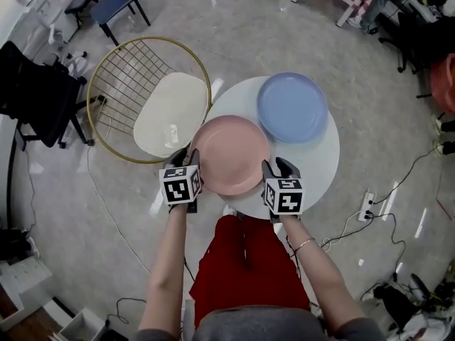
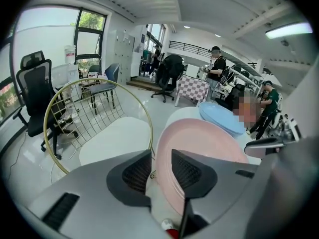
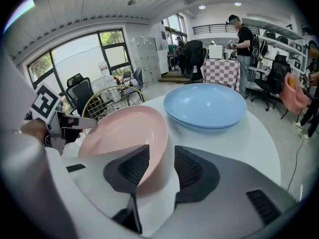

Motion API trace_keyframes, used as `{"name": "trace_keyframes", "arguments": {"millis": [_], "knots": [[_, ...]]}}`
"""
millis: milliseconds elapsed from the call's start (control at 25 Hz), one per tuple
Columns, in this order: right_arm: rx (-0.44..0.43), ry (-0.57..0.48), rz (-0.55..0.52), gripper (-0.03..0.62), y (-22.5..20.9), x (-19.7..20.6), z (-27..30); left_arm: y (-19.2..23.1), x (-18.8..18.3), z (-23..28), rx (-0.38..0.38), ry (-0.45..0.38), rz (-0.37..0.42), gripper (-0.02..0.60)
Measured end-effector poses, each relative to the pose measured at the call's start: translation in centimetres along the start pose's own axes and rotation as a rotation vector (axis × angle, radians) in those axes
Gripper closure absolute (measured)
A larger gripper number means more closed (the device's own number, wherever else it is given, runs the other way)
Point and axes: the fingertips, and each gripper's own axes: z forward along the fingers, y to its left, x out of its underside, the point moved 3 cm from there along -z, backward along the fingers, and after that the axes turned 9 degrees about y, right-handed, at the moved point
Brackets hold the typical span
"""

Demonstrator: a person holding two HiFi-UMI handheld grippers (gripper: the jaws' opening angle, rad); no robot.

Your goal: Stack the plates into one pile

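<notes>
A pink plate [image 1: 230,155] lies on the near part of a round white table [image 1: 320,163], and a blue plate [image 1: 292,107] rests just beyond it to the right. My left gripper [image 1: 186,158] is at the pink plate's left rim and my right gripper [image 1: 277,168] at its right rim. In the left gripper view the pink plate [image 2: 199,138] has its rim between the open jaws of the left gripper [image 2: 160,171], with a gap showing. In the right gripper view the right gripper [image 3: 162,166] straddles the pink plate's [image 3: 124,128] rim the same way, also open. The blue plate [image 3: 205,105] sits behind.
A gold wire chair with a cream seat [image 1: 170,112] stands against the table's left side. A black office chair [image 1: 35,94] is further left. A power strip and cables [image 1: 366,204] lie on the floor at the right. A person [image 3: 244,34] stands in the background.
</notes>
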Motion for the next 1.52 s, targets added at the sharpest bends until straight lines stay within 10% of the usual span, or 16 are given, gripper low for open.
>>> {"name": "trace_keyframes", "arguments": {"millis": [880, 1520], "knots": [[-0.037, 0.063, 0.009, 0.457, 1.1, 1.4, 1.4, 0.1, 0.5, 0.7, 0.007, 0.035, -0.03, 0.546], [0.025, -0.103, 0.072, 0.457, -5.9, -5.4, -4.0, -7.7, -11.8, 0.5, 0.103, -0.116, 0.077, 0.551]]}}
